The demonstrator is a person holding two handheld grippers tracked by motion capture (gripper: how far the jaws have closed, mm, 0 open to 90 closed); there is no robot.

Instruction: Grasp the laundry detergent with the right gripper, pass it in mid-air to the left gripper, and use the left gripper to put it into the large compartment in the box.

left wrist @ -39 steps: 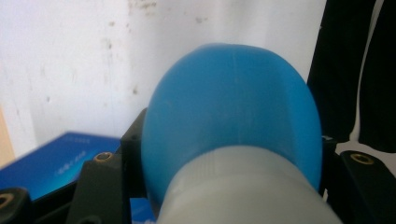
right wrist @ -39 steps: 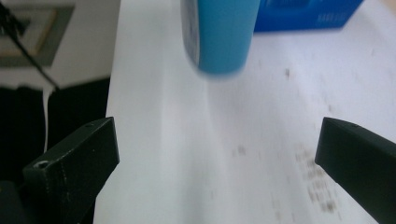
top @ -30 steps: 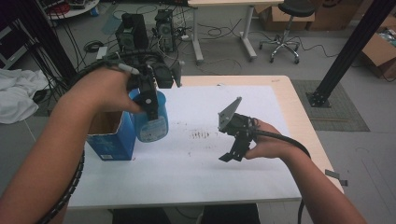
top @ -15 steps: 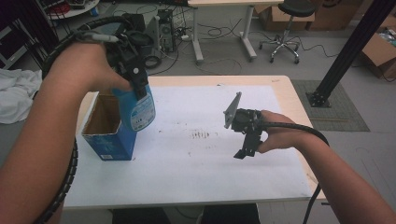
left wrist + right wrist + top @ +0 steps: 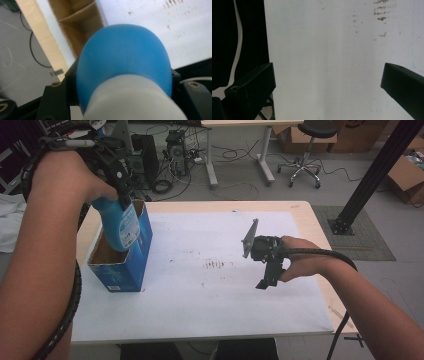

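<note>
A blue bottle (image 5: pixel 119 225) with a white label hangs upright over the open top of a blue cardboard box (image 5: pixel 131 261) at the table's left, its base just inside the opening. My left gripper (image 5: pixel 116 184) is shut on the bottle's upper part. In the left gripper view the bottle's blue shoulder (image 5: pixel 125 60) and pale neck sit between the black jaws, with the box's brown inside (image 5: pixel 80 22) beyond. My right gripper (image 5: pixel 264 282) hovers over the white sheet (image 5: pixel 210 290) at the right, jaws wide apart and holding nothing. The right gripper view looks down on the sheet (image 5: pixel 324 62).
The white sheet covers most of the wooden table (image 5: pixel 320 235) and bears small brown stains (image 5: pixel 215 265) near its middle. Behind the table are another desk, an office chair (image 5: pixel 305 150), cables and computer cases on the floor. A black post (image 5: pixel 370 175) stands at the right.
My left gripper has carried the bottle up and leftward, from in front of the box to above its opening. The right gripper has shifted slightly right and stays open.
</note>
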